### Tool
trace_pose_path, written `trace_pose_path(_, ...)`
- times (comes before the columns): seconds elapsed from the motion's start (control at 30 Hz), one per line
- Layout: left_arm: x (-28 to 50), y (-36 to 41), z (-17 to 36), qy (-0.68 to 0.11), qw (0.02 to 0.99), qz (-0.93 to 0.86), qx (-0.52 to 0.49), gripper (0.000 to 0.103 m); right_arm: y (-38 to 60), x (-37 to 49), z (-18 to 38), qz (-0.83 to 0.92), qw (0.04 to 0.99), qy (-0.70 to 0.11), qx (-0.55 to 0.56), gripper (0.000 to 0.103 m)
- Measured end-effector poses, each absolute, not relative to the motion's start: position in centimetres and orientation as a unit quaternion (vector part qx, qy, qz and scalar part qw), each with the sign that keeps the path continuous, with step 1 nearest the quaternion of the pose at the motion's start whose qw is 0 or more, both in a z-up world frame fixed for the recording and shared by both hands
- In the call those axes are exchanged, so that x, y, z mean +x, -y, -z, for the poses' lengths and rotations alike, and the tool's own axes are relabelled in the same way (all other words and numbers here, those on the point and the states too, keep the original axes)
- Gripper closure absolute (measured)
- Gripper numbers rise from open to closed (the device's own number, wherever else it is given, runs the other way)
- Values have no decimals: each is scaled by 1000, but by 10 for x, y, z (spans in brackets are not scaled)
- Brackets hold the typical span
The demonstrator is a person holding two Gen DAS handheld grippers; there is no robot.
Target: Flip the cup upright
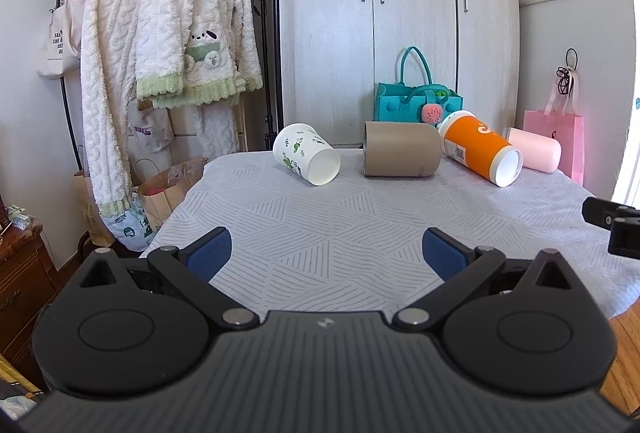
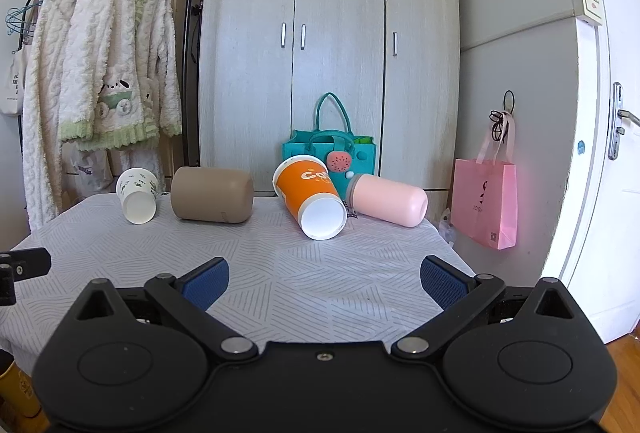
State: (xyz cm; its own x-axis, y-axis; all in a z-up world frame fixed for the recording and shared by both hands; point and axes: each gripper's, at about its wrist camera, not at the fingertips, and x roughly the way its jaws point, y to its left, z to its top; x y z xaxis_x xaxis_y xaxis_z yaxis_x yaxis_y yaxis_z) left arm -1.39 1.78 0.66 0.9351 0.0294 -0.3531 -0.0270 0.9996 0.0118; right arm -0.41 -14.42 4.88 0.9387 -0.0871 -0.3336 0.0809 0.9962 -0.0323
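Both grippers sit nearest the cameras, low at the near edge of the worktop [image 1: 320,233]: left gripper [image 1: 326,247] and right gripper [image 2: 324,279], each with jaws spread wide and nothing between the blue pads.

Four cups lie on their sides in a row along the far edge, 11 to 1 o'clock. Largest to smallest:
- tan cup [image 2: 212,200], about 11 o'clock in the right view
- orange cup [image 2: 310,201], 12 o'clock, mouth toward the camera
- pink cup [image 2: 386,200], 1 o'clock, just beside the orange one; whether they touch I cannot tell
- white leaf-print cup [image 1: 306,159], at the left corner

Risks: round bodies may roll when nudged; the white and pink cups lie near the side edges and could drop off. Squeezing a paper cup may crush it.

Room: the near half of the worktop is open; the teal bag [image 2: 332,153] crowds the back.
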Motion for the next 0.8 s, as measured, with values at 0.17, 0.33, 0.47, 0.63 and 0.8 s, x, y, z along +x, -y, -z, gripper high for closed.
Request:
trace_pose_path(0.17,-14,-18,-7,-177,984,-14,2,0,144,-4,-48,43,985,-170,-9,0)
trace_pose_path(0.33,-14,-18,-7,-179,984,-9,0,0,144,-4,-48,43,984,-170,-9,0)
trace_pose_path(0.47,-12,-17,-8,-183,983,-7,8,0,144,-1,-47,45,984,-175,-9,0)
trace_pose_path(0.63,-4,-16,-10,-214,977,-1,19,0,145,7,-46,45,981,-191,-11,0)
trace_pose_path(0.8,6,-22,-22,-231,973,14,9,0,148,16,-52,34,978,-205,-9,0)
